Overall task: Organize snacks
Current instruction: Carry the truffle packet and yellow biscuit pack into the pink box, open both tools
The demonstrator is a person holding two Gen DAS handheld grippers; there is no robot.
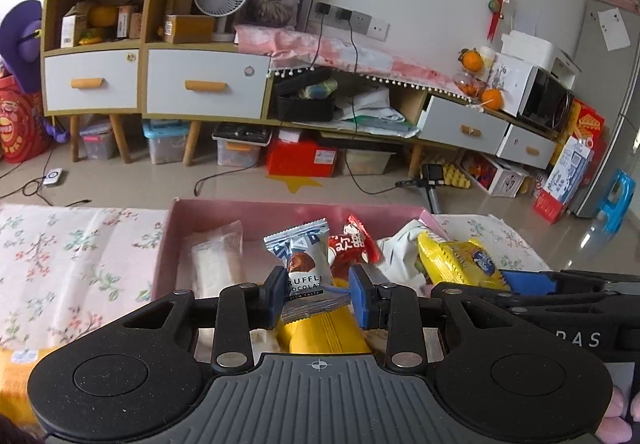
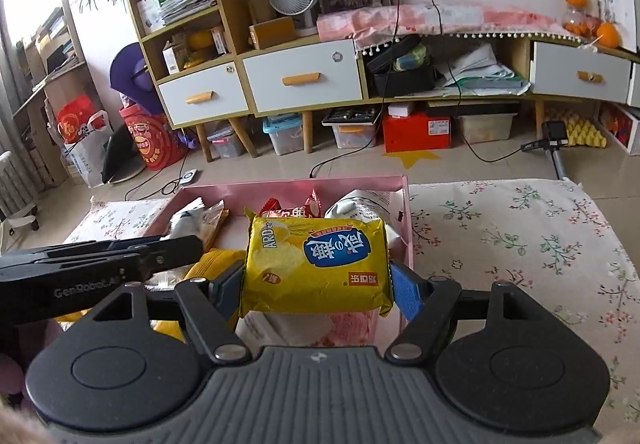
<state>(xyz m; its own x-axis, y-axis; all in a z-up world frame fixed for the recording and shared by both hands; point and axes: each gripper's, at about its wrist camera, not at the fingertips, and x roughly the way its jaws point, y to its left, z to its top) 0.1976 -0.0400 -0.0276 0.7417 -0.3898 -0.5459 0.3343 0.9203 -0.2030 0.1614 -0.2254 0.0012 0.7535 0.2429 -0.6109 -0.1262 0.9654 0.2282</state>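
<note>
A: The left claw (image 1: 318,294) is clamped on a truffle chocolate packet (image 1: 305,268), its blue pads (image 1: 362,298) pinching the lower half of the wrapper so the top stands up free. Why so low?

B: Probably because the crimped bottom edge gives the pads something flat to bite. The packet hangs over the pink box (image 1: 168,240), which sits on the floral counter (image 1: 60,268). Already lying in the box: a clear-wrapped white snack (image 1: 216,264) along the left wall, a red candy (image 1: 354,246) in the middle, and a long yellow packet (image 1: 320,336) just under the claw.

A: And from the right wrist?

B: The right claw (image 2: 316,286) is gripping a yellow biscuit pack (image 2: 316,264) across its width, one pad (image 2: 406,290) on each short end. That keeps the pack level and the label facing up. It too hangs over the pink box (image 2: 406,219), towards the right-hand side.

A: So both snacks are above the same box?

B: Yes, side by side; the left claw's black arm (image 2: 100,264) crosses the left of this view. I judge each is being carried to its own spot so they won't pile up.
</note>
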